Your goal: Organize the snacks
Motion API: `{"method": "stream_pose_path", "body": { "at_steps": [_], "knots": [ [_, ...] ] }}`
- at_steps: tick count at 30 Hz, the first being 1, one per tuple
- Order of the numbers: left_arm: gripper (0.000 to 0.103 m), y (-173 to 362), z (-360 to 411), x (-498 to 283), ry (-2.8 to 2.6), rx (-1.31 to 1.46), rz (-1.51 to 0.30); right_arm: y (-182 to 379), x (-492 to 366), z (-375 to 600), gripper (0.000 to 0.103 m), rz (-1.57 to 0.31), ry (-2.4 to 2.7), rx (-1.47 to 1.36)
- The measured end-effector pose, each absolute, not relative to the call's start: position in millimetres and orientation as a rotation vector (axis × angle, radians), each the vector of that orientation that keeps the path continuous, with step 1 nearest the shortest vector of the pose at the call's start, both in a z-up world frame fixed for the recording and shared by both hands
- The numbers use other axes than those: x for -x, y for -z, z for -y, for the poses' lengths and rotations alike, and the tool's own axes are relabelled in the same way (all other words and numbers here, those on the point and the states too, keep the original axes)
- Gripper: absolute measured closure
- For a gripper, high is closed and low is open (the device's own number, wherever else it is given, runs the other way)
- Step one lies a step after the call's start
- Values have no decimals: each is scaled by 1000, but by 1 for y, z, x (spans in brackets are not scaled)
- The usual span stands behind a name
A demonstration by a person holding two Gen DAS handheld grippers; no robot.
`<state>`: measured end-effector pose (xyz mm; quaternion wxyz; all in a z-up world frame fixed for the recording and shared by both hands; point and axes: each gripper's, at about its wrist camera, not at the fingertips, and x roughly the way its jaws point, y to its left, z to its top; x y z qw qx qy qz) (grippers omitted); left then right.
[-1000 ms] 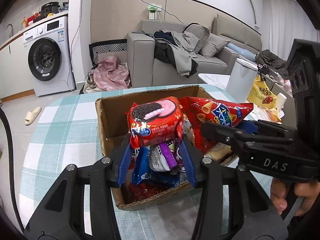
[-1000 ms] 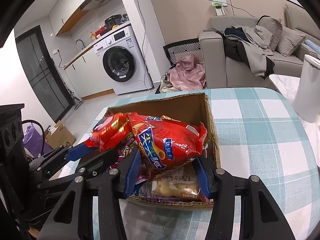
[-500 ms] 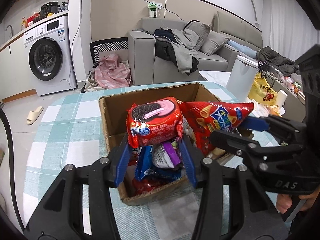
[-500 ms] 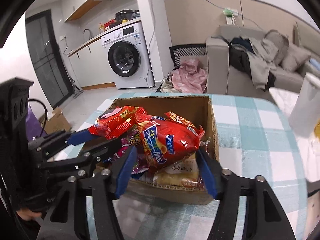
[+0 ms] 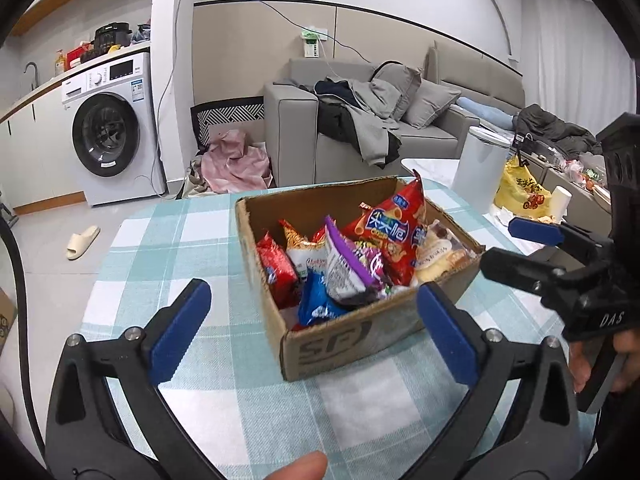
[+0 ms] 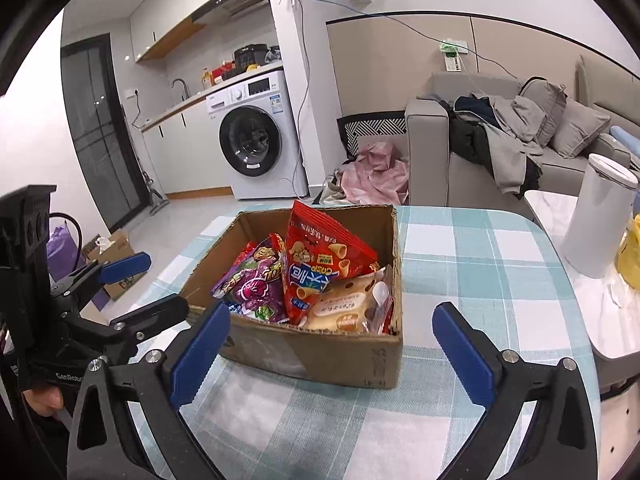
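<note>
An open cardboard box [image 5: 340, 344] [image 6: 312, 356] stands on the checked tablecloth, full of snack packs. Among them are a red chip bag [image 5: 394, 224] [image 6: 316, 260], a red cookie pack [image 5: 276, 268], a purple bag [image 5: 344, 260] [image 6: 256, 280], a blue pack [image 5: 320, 304] and a bread pack [image 5: 436, 252] [image 6: 344, 308]. My left gripper [image 5: 312, 286] [image 6: 164, 280] hovers before the box's near corner, jaws opening wide, no snack between them. My right gripper [image 6: 330, 312] [image 5: 516, 246] is at the box's other near side, jaws also opening, holding nothing.
The tablecloth [image 5: 160, 248] spreads left of and in front of the box. A white bin [image 6: 600, 216] and a yellow bag [image 5: 520, 188] stand on a side table to the right. A sofa [image 6: 432, 152] and a washing machine [image 6: 256, 140] lie beyond the table.
Both grippers let go: the left released the red cookie pack, the right the red chip bag. Both packs now lie in the box, and both grippers have drawn back from it.
</note>
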<state>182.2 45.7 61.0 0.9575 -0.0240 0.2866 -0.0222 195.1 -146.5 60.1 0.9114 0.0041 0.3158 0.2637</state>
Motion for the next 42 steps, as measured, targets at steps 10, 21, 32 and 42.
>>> {"method": "stream_pose_path", "body": {
  "at_steps": [10, 21, 32, 42],
  "knots": [
    [1, -55, -50, -132, 16, 62, -523, -55, -165, 160, 0, -570, -592, -54],
    [1, -44, -36, -112, 18, 42, -503, -44, -147, 174, 0, -524, -605, -73],
    [1, -28, -35, -99, 15, 24, -470, -31, -114, 182, 0, -445, -619, -16],
    [1, -14, -41, -88, 5, 40, -446, -20, -104, 179, 0, -422, -618, 15]
  ]
}}
